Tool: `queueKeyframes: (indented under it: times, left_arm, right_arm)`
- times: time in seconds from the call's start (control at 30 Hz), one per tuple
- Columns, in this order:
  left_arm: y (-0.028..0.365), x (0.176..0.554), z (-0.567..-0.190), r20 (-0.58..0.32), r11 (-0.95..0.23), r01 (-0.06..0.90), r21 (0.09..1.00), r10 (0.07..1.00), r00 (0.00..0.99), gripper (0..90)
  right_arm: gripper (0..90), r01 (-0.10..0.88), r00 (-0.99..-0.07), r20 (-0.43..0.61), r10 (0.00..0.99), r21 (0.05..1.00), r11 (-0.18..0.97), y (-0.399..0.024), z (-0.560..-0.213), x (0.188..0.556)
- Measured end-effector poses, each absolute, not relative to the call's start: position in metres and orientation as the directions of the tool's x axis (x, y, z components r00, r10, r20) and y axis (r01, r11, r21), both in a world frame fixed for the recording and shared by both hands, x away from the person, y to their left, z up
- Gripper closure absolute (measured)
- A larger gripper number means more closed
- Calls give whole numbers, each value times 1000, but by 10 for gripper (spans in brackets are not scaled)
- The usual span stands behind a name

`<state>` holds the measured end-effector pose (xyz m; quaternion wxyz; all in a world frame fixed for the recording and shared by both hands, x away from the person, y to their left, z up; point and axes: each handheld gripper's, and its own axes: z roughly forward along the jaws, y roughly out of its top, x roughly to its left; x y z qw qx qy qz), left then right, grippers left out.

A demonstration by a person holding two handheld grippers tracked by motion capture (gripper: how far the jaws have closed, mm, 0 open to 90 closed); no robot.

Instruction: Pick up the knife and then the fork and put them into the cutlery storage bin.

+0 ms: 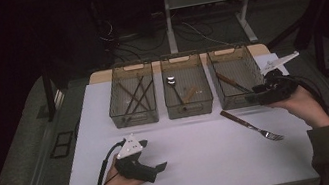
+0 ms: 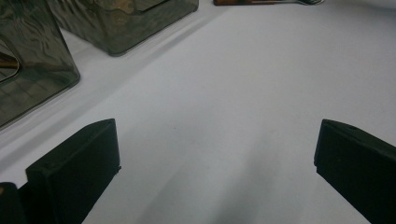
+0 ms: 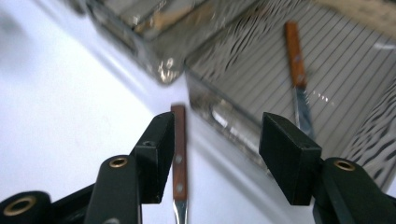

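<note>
Both tongs [image 1: 157,168] [image 3: 217,154] gape empty; 1 fork [image 1: 251,125] on table [image 1: 203,157], 3 bins [image 1: 187,91], 1 knife [image 3: 299,70].

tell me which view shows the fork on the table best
The high view: the whole fork lies on the white table, wooden handle toward the right bin, tines toward the person. The right gripper view catches just its handle between the jaws' line of sight; the left gripper view clips it at the top edge.
</note>
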<state>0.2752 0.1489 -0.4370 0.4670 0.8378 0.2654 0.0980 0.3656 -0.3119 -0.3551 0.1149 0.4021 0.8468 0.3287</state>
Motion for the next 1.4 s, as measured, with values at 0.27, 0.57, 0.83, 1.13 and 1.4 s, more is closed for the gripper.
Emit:
queueKeyframes:
  times: [0.27,0.57,0.83,1.13,1.4]
  left_arm:
    - [149,275,-437,-80,-426,349,835,534,842,0]
    - [149,275,-437,-78,-428,349,834,534,842,0]
    - [149,275,-437,-77,-428,348,834,535,842,0]
    - [149,275,-437,-76,-430,348,833,535,842,0]
    - [149,275,-437,-76,-430,349,833,535,841,0]
  right_arm:
    - [471,636,-676,52,735,546,546,-301,-373,362]
    - [531,646,-714,63,698,445,620,-288,-389,365]
    - [596,649,-731,74,678,381,659,-278,-402,369]
    - [662,645,-746,59,663,310,698,-267,-415,371]
    - [703,642,-751,26,659,259,722,-263,-422,373]
